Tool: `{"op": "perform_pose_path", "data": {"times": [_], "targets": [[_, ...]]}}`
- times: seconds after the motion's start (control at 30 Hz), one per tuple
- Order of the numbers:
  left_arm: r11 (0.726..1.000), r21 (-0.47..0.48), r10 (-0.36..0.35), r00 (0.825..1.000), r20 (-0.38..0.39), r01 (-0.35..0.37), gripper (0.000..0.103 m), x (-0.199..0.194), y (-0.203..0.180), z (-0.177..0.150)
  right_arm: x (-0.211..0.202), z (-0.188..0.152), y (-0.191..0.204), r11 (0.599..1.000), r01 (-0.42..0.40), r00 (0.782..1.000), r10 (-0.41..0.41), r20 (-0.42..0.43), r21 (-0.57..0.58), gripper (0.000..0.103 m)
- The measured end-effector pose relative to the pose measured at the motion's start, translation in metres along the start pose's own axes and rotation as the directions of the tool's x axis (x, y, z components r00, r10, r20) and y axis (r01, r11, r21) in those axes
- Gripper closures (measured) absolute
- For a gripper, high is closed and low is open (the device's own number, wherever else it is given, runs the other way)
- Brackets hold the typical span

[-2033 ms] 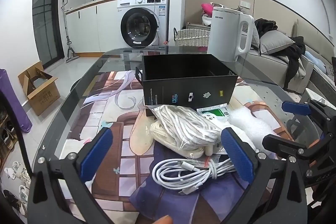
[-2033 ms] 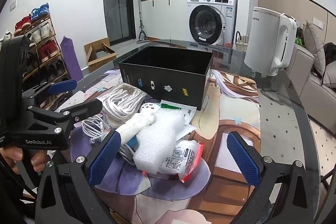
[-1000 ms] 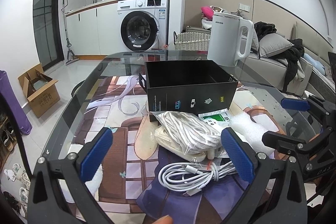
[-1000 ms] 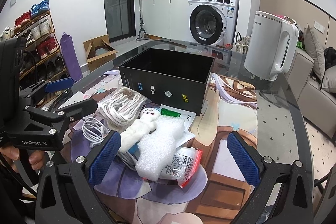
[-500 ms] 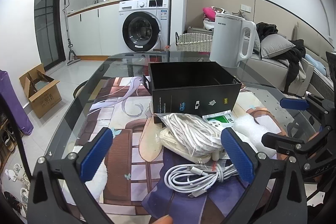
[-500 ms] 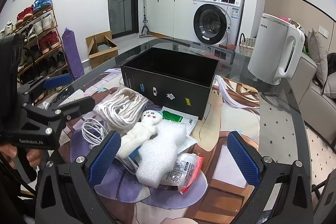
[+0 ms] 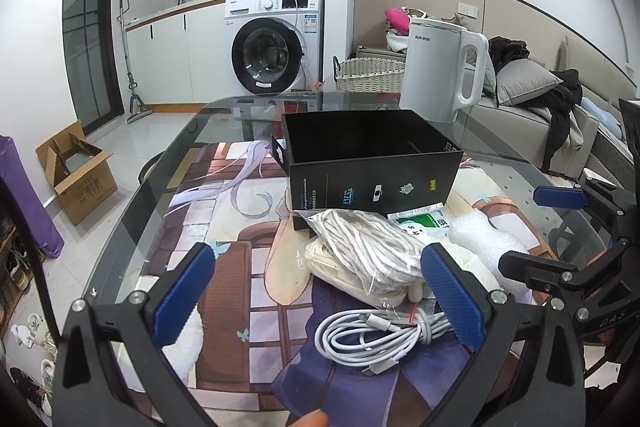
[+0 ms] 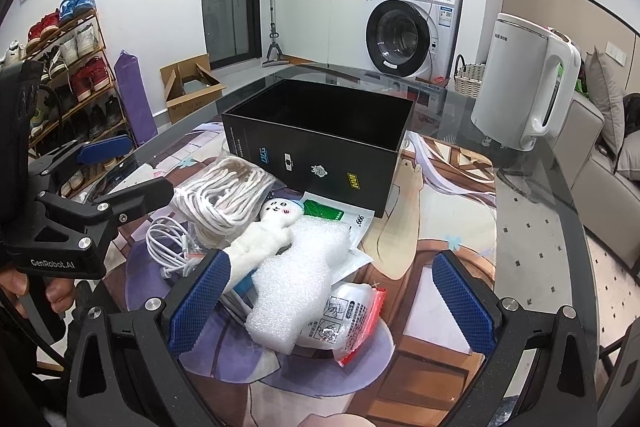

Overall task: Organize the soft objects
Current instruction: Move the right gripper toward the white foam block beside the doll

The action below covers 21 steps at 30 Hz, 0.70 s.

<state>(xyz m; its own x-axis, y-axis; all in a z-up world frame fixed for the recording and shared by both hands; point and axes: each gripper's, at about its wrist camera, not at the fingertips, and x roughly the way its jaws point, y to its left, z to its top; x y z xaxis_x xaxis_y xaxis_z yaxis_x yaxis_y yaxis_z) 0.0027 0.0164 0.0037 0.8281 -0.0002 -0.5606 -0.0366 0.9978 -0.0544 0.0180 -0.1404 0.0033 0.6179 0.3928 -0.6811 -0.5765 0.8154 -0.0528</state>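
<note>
Left gripper (image 7: 318, 297) reading "GenRobot.AI", fingers wide apart, empty, right gripper (image 8: 330, 301) likewise, white kettle (image 7: 438, 73) marked "AUX", black box (image 8: 320, 135) logos too small to read

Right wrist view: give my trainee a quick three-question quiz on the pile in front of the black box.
1. True or false: the black box already holds the white plush doll.
2. What lies nearest the right hand-held gripper: A) kettle, B) foam sheet, C) bagged rope?
3. Fill in: both the right and the left hand-held gripper are ____.

Key: 1 false, the doll lies on the pile outside the box; 2 B; 3 open.
</note>
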Motion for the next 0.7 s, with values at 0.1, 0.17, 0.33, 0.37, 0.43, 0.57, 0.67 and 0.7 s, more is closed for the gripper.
{"op": "perform_pose_path", "data": {"times": [0.1,0.17,0.33,0.37,0.43,0.57,0.67,0.7], "targets": [[1.0,-0.002,-0.002,1.0,-0.001,0.002,0.0,0.0001,0.0004,0.0001,0.0014,-0.001,-0.0006,1.0,0.001,1.0,-0.001,-0.003,0.0,0.0],[1.0,-0.001,-0.004,1.0,-0.002,0.004,0.0,0.0004,0.0006,-0.0002,0.0025,-0.0014,-0.0014,1.0,0.002,1.0,-0.002,-0.005,0.001,0.0],[1.0,0.008,-0.005,1.0,-0.009,0.005,0.0,0.0026,-0.0002,-0.0017,0.0035,-0.0025,-0.0013,1.0,0.001,1.0,-0.001,-0.012,0.001,0.0],[1.0,0.01,-0.006,1.0,-0.011,0.006,0.0,0.0032,-0.0007,-0.0018,0.0039,-0.0028,-0.0013,1.0,0.001,1.0,-0.001,-0.013,0.001,0.0],[1.0,0.011,-0.005,1.0,-0.011,0.005,0.0,0.003,-0.0011,-0.002,0.0052,-0.0028,-0.0012,1.0,0.001,1.0,-0.001,-0.018,0.002,0.0],[1.0,0.01,-0.004,1.0,-0.015,0.004,0.0,0.0039,-0.0012,-0.0028,0.0071,-0.0035,-0.0014,1.0,-0.001,1.0,0.001,-0.026,0.0,0.0],[1.0,0.012,-0.003,1.0,-0.021,0.003,0.0,0.0057,-0.0005,-0.0037,0.0086,-0.0041,-0.0035,1.0,0.008,0.999,-0.008,-0.032,0.0,0.0],[1.0,0.014,-0.001,1.0,-0.024,0.002,0.0,0.0061,-0.0002,-0.0037,0.0085,-0.0042,-0.0048,1.0,0.01,0.999,-0.009,-0.035,0.002,0.0]]}}
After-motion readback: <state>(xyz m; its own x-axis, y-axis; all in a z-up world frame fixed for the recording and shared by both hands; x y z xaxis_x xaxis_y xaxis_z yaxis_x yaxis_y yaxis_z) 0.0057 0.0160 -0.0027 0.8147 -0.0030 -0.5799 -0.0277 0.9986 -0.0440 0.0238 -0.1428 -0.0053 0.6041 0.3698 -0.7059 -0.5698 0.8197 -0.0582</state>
